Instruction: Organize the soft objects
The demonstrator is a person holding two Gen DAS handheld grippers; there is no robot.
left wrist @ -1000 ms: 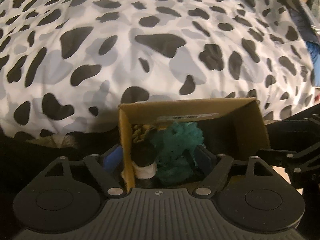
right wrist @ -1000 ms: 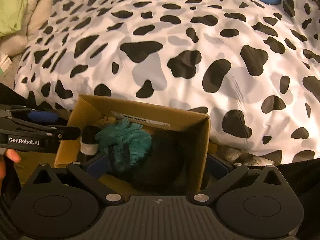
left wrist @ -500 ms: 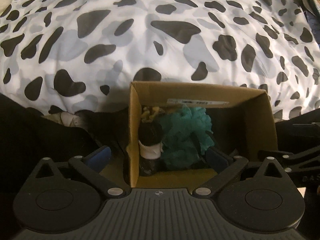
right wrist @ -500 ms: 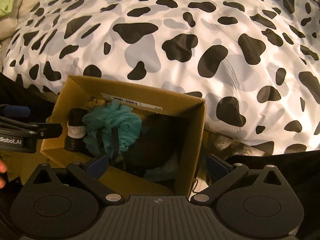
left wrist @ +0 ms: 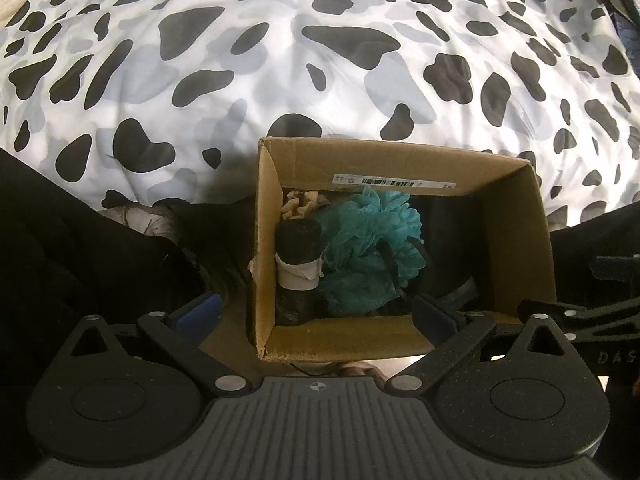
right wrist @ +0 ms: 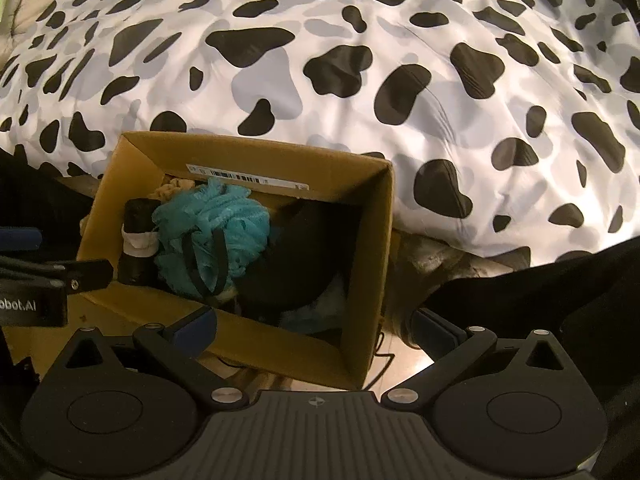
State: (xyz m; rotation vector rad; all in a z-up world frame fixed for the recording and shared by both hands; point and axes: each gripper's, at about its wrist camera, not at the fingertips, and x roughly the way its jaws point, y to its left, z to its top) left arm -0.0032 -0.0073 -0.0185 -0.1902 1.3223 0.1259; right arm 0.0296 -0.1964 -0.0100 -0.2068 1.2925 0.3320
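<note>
The box point(left wrist: 516, 240) holds a teal pouf point(left wrist: 372, 248), a black roll point(left wrist: 298, 264), and perhaps dark cloth point(right wrist: 296, 264); both grippers' fingers are apart, empty.

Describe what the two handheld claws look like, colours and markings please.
Both are matte black plastic. Each has a ribbed centre plate with a small crosshair mark, flanked by round discs and triangular links with silver screws. The left claw and right claw carry dark blue pads. White "obot.AI" lettering shows on the left one's side.

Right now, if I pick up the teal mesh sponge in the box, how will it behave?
The teal mesh sponge looks ruffled and airy, so probably light and squashy. Its dark loop would likely dangle. It will hardly roll, wedged beside the black roll.
</note>
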